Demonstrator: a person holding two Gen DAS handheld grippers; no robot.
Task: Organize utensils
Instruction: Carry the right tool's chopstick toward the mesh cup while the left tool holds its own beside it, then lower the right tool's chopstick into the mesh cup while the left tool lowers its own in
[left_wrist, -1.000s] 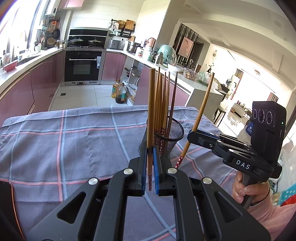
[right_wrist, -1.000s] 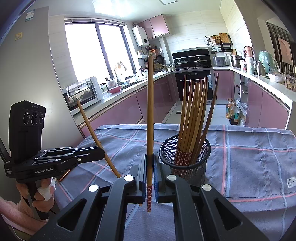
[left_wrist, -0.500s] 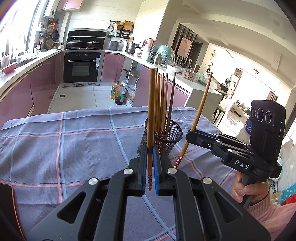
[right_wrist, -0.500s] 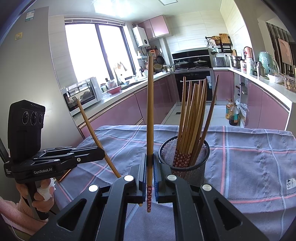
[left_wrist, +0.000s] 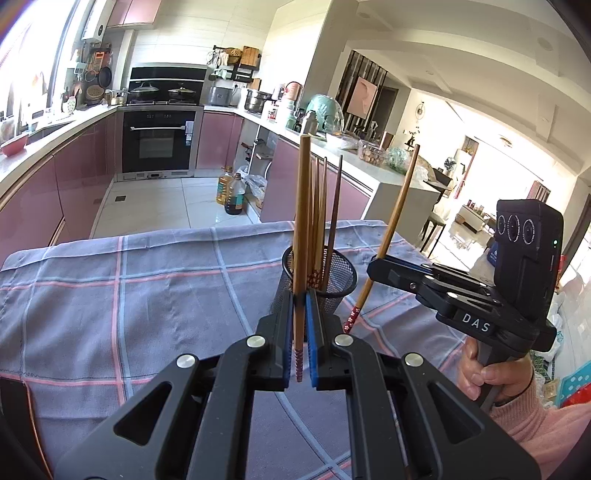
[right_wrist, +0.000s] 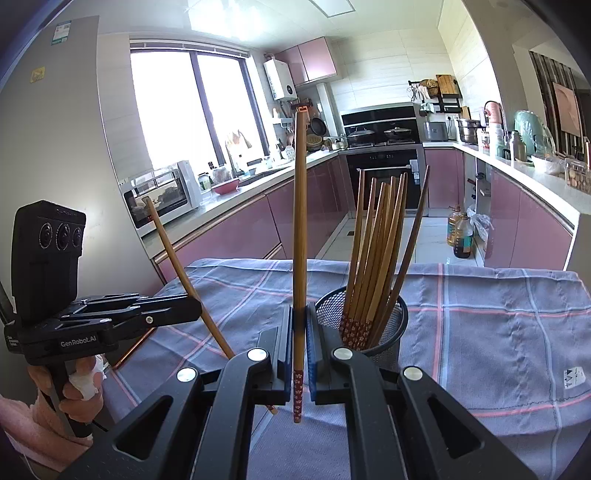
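My left gripper (left_wrist: 300, 306) is shut on a wooden chopstick (left_wrist: 302, 206) that stands upright, red patterned end down. Just beyond it sits a black mesh holder (left_wrist: 341, 275) with several chopsticks in it. My right gripper (right_wrist: 300, 325) is shut on another upright chopstick (right_wrist: 300, 221), with the same mesh holder (right_wrist: 391, 325) just to its right, full of several chopsticks (right_wrist: 376, 254). Each view shows the other gripper: the right gripper (left_wrist: 375, 264) beside the holder with its chopstick (left_wrist: 397, 206) slanted, the left gripper (right_wrist: 195, 308) at left with its chopstick (right_wrist: 177, 258) slanted.
A grey plaid cloth (left_wrist: 147, 295) covers the table. A person's hand (left_wrist: 491, 373) in a pink sleeve holds the right tool. Behind are pink kitchen cabinets (right_wrist: 258, 229), an oven (left_wrist: 159, 142) and oil bottles (left_wrist: 232, 192) on the floor.
The left wrist view has drifted slightly, so the holder and cloth sit a little lower and nearer in it. Both grippers stay shut on their chopsticks.
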